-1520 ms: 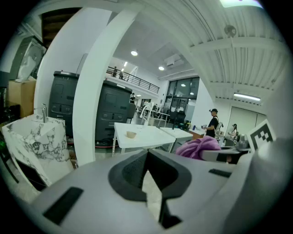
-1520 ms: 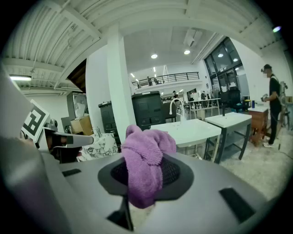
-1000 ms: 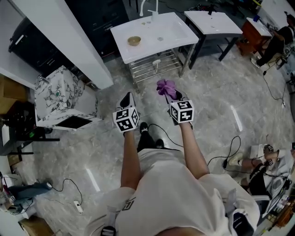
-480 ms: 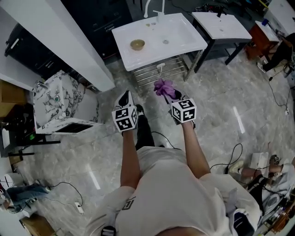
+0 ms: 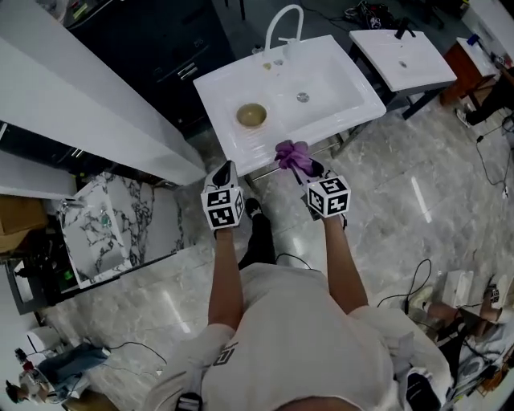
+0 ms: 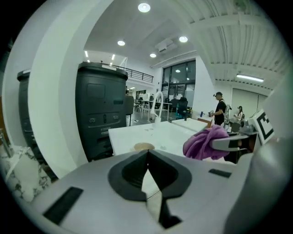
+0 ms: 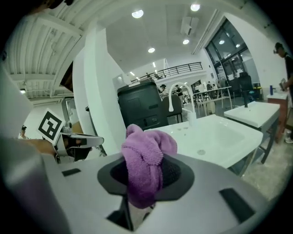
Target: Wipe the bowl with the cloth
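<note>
Marble-patterned floor (image 5: 401, 201) was seen across most of the head view, with a white washbasin (image 5: 337, 96) at the top, a curved faucet (image 5: 283, 24) at its back edge and a second basin (image 5: 405, 60) near it on the right. A small tan bowl (image 5: 251, 115) was seen resting on the flat left part of the washbasin, beside the sunken part and apart from both tools. The left gripper (image 5: 222, 172) and the right gripper (image 5: 309, 170) were held out side by side near the washbasin's front edge, and a purple cloth (image 5: 292, 154) was bunched at the tip of the right one. In the left gripper view the jaws were shown pressed together with nothing between them; the bowl was seen low beyond them on the white top, and a dark cabinet (image 6: 100, 109) was seen behind. In the right gripper view the jaws were shown clamped on the cloth, which spilled up over them; the drain (image 7: 200, 152) could be made out, but the bowl could not, being either behind the cloth or out of frame. The step in hand was judged to be the approach, with no wiping begun. The next move was judged to call for the empty tool to be opened and set on the bowl's rim to steady it, and for the cloth to be brought into the bowl. Whether the bowl held anything could not be told, and the right jaws' pads were covered by the cloth.
</note>
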Action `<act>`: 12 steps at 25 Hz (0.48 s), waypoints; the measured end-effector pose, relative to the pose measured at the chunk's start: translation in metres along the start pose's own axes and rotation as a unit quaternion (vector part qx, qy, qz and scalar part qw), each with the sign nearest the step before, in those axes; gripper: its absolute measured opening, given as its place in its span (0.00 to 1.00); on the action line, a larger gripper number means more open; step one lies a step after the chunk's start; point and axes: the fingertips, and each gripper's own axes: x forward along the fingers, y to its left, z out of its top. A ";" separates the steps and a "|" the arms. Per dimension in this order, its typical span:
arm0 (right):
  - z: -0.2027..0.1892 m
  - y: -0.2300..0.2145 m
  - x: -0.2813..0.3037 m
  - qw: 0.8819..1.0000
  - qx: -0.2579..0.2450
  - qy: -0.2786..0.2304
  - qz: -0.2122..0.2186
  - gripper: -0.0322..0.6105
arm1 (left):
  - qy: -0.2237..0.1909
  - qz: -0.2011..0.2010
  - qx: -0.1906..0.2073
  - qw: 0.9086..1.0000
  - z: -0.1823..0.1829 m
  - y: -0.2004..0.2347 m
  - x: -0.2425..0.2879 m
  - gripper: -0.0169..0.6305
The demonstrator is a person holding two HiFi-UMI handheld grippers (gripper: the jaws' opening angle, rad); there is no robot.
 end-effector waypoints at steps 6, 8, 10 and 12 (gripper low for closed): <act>0.048 -0.026 0.083 1.000 0.009 -0.003 -0.014 0.20 | 0.018 -0.029 -0.001 0.999 0.041 0.058 0.083 0.04; 0.060 -0.029 0.103 1.000 0.007 -0.005 -0.017 0.20 | 0.011 -0.031 -0.013 0.999 0.056 0.080 0.102 0.04; 0.068 -0.031 0.120 1.000 0.000 -0.003 -0.019 0.20 | 0.006 -0.034 -0.024 0.999 0.069 0.095 0.120 0.04; 0.072 -0.035 0.130 1.000 -0.006 0.007 -0.021 0.20 | 0.009 -0.047 -0.028 0.998 0.075 0.098 0.136 0.04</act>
